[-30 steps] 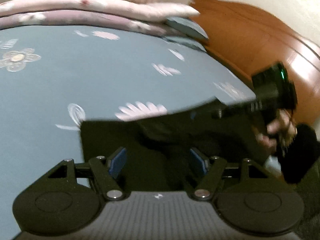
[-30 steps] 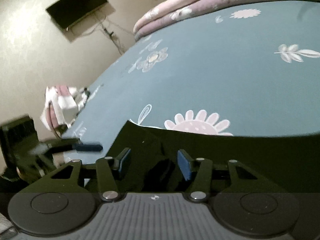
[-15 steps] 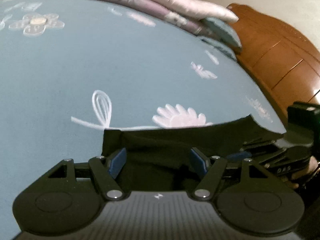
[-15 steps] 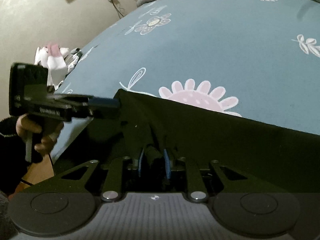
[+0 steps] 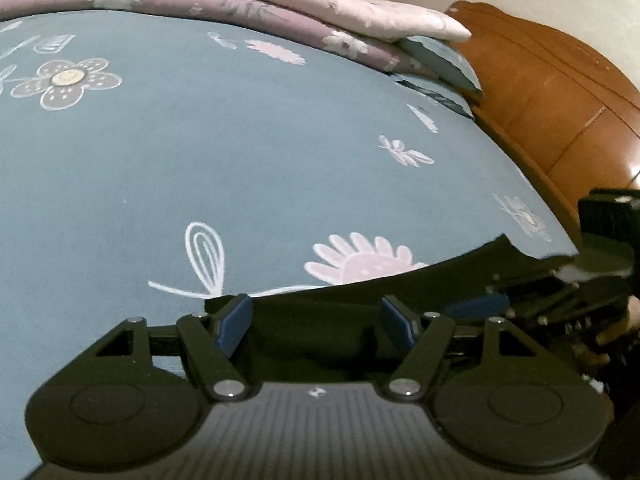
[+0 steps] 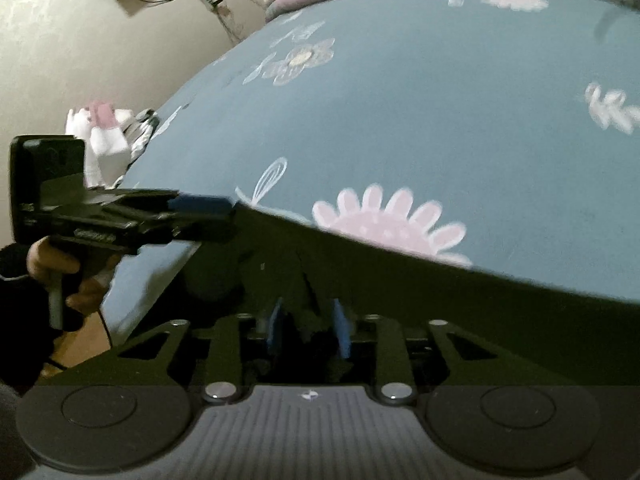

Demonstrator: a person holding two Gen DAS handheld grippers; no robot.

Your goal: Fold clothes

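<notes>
Left tongs (image 5: pixel 316 322) spread wide over black garment (image 5: pixel 328 312); right tongs (image 6: pixel 308 328) loosening around its fold; quilts (image 5: pixel 240 4) behind.

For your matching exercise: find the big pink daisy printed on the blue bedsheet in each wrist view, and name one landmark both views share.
Left wrist view: the pink daisy sits low, right of centre, its lower petals hidden by the edge of the black garment.
Right wrist view: the pink daisy sits just right of centre, again cut off below by the black garment.
Shared landmark: the white looped leaf outline left of the daisy.
</notes>
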